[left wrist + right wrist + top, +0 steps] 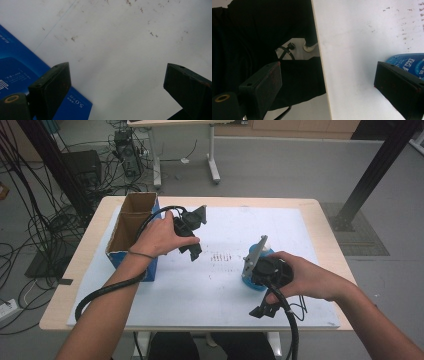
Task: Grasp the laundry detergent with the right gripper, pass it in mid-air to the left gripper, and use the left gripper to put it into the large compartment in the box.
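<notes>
left gripper jaws wide apart, nothing between them, hovering just right of the cardboard box; its blue side shows beside the left jaw. right gripper also gaping, empty, at the near edge of the surface, well right of the box. blue bottle lies just beyond it, touching the right hand.

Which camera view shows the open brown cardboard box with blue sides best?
The high view: the open brown cardboard box with blue sides appears whole there, standing at the table's left edge, with its inside visible. The left gripper view gives just a blue printed side. The right gripper view faces away from it.
</notes>
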{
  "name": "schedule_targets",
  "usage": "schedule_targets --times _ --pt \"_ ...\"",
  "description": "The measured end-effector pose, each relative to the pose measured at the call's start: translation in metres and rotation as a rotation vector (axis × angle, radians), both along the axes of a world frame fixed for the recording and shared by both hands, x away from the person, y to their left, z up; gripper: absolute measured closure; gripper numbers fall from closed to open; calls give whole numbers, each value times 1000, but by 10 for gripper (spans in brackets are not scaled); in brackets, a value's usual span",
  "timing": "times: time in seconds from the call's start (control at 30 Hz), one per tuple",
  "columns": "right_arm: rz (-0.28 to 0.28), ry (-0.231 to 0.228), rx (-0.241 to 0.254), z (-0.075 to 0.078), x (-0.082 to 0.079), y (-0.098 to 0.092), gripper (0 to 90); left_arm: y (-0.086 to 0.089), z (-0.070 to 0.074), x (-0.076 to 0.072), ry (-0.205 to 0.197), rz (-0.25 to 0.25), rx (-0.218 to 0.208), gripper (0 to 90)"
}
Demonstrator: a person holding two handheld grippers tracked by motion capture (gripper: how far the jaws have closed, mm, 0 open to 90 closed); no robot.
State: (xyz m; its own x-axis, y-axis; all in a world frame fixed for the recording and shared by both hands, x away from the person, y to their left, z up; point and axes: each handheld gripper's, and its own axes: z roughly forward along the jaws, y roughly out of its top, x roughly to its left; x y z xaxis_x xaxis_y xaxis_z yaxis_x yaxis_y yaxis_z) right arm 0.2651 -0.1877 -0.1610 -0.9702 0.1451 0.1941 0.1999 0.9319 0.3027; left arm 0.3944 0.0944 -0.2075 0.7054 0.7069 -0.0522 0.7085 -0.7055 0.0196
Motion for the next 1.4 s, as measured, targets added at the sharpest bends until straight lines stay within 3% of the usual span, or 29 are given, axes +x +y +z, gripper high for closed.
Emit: schedule_targets --times 0.97,1.4 --pt "-12 -1 1 0 2 -8 71 3 -3 2 1 11 -12 78" --pt "-46 -5 -8 1 -2 -22 72 5 -2 2 3 13 -13 77"
